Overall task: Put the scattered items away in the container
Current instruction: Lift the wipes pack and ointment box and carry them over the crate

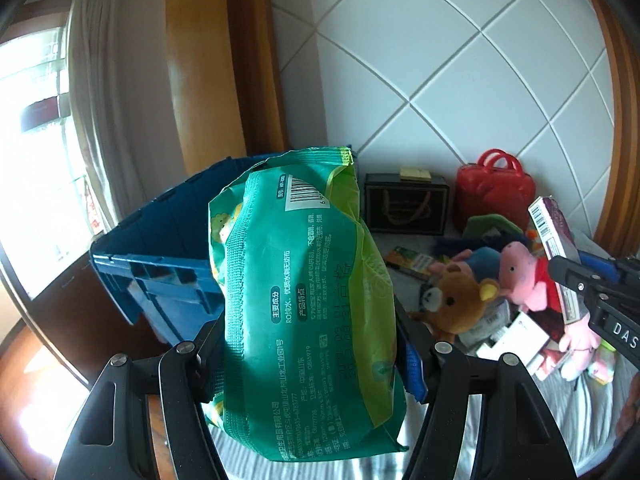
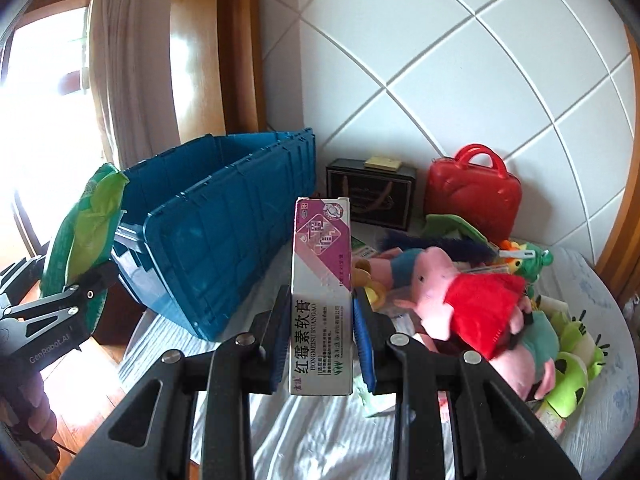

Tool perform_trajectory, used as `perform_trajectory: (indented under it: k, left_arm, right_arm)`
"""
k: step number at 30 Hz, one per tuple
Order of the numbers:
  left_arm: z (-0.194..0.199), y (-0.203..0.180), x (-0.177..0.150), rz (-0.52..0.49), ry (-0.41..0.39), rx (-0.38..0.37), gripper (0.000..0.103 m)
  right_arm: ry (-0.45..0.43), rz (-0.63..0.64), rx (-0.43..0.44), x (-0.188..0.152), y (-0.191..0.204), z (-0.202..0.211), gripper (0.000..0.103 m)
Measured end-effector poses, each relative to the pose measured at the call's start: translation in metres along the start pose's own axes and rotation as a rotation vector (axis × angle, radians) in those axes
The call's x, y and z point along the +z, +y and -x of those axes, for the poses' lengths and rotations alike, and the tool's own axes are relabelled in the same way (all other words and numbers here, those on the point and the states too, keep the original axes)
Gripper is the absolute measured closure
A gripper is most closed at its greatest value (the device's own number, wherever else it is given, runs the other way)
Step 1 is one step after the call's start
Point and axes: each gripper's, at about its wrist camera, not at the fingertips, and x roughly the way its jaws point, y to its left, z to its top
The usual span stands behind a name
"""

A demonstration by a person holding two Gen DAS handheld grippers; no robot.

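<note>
Left hand-held gripper pinching green wipes pack, right hand-held gripper pinching ointment box, blue crate's interior only in right view

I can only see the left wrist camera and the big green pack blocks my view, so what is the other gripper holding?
Observer: The right gripper is shut on a tall white and purple ointment box, held upright between its fingers.
Operator: Is the blue bin open? I only see its side.
Observer: Yes. The right wrist view looks into the blue crate; its top is open, and the part of the inside that shows holds nothing.
Operator: Are there more toys behind the pink pig?
Observer: Yes, a green frog plush lies beside the pink pig plush, on the far right of the bed.
</note>
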Motion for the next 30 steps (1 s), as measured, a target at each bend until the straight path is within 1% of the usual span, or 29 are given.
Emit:
perform_trajectory:
  k: [6, 13, 19, 23, 27, 30]
  left_arm:
    - [-0.024, 0.044, 0.021, 0.036, 0.008, 0.048, 0.036]
    - [-0.055, 0.077, 0.048, 0.078, 0.012, 0.117, 0.036]
    - [-0.086, 0.113, 0.063, 0.136, 0.051, 0.166, 0.036]
    - [-0.108, 0.138, 0.072, 0.144, 0.068, 0.169, 0.036]
    - [-0.133, 0.164, 0.081, 0.132, 0.091, 0.150, 0.036]
    - [-0.158, 0.182, 0.088, 0.101, 0.125, 0.127, 0.036]
  right_arm:
    - [-0.024, 0.048, 0.028, 0.039, 0.054, -0.024, 0.074]
    - [-0.044, 0.118, 0.097, 0.080, 0.085, -0.069, 0.074]
    - [-0.046, 0.183, 0.141, 0.113, 0.114, -0.107, 0.074]
    - [-0.023, 0.176, 0.168, 0.124, 0.136, -0.129, 0.074]
    - [0.006, 0.158, 0.163, 0.136, 0.163, -0.149, 0.074]
    - [0.017, 0.140, 0.125, 0.145, 0.185, -0.160, 0.074]
